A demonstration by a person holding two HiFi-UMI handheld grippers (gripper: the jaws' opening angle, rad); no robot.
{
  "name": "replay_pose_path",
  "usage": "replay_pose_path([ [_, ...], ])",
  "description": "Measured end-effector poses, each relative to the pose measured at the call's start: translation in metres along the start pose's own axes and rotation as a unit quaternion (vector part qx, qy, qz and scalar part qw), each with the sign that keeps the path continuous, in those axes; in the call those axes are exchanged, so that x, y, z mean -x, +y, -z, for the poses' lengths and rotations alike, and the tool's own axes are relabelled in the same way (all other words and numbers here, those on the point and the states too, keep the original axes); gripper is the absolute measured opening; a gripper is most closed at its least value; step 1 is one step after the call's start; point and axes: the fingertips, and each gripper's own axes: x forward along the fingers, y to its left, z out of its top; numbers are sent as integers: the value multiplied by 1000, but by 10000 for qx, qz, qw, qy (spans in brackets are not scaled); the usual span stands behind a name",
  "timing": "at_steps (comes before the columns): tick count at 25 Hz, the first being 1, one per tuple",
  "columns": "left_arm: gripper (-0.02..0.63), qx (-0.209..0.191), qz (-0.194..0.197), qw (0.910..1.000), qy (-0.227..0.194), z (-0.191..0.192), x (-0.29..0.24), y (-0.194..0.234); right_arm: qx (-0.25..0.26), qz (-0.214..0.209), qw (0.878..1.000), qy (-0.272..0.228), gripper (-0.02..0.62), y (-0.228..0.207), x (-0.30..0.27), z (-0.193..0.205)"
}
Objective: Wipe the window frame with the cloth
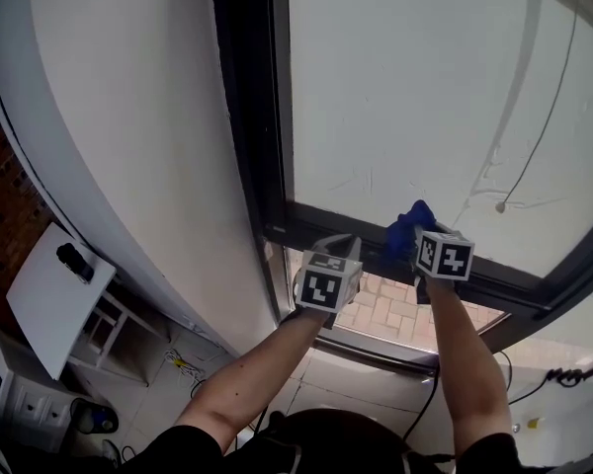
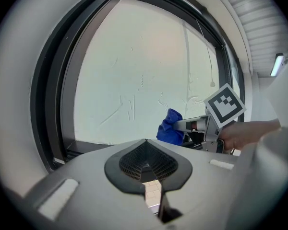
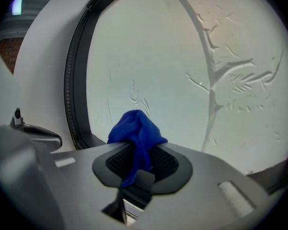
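Frame [image 1: 326, 223]: dark bottom rail just ahead of both grippers. Left gripper [image 2: 146, 163] closed, empty, beside the right. Right gripper [image 3: 140, 159] clamped on cloth [image 3: 134, 128], wad bulging past its tips. Best to press the wad flat and drag steadily along the rail.

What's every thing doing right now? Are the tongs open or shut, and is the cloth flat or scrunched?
blue fabric cloth: scrunched up, sticking out past the tongs.
right tongs: shut on the cloth.
left tongs: shut, holding nothing.
dark window frame: cloth held by its bottom bar; touching or not, cannot tell.
frosted glass pane: scratchy marks on it.
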Motion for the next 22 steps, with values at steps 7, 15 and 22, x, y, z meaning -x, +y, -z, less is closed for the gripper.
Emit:
replay_pose_path([
  [7,-7,-15,149,9999,55,4,-10,-19,-141,313,9994,13,100,-41,15,7],
  [15,-6,-72,315,9995,74,3,-22,-43,-322,700,9970,10,100,-82,30,16],
  [22,-6,-116,392,9991,56,1,-27,-59,-415,1048,9934,227,98,-116,42,35],
])
